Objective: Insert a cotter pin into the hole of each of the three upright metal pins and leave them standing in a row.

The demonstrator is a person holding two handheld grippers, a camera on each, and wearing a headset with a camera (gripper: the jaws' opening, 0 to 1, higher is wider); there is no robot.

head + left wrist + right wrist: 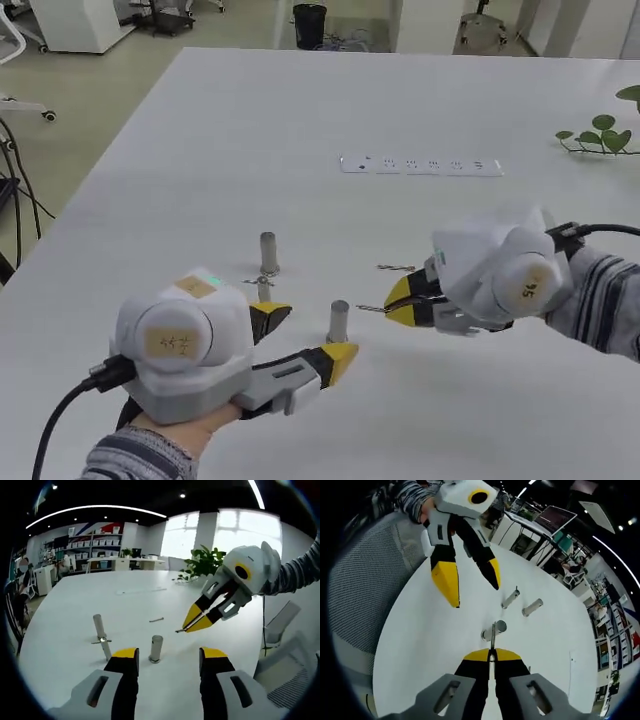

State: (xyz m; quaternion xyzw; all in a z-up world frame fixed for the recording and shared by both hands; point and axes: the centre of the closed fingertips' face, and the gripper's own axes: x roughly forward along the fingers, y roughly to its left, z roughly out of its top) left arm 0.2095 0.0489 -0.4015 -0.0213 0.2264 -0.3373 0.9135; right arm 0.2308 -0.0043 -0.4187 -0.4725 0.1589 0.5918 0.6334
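White workbench (300, 120) in a bright office: large windows (180, 535), shelving (95, 541), black bin (309, 25).

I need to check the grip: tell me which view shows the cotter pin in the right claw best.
The right gripper view: the cotter pin juts straight out of the shut right claw toward a metal pin. The left gripper view shows it side-on, small; the head view shows a thin sliver.

White counter (200, 150) in an open office.
A white power strip (420, 166) lies at one o'clock in the head view, a leafy plant (600, 135) at two, a black bin (309, 25) on the floor (90, 90) at twelve.
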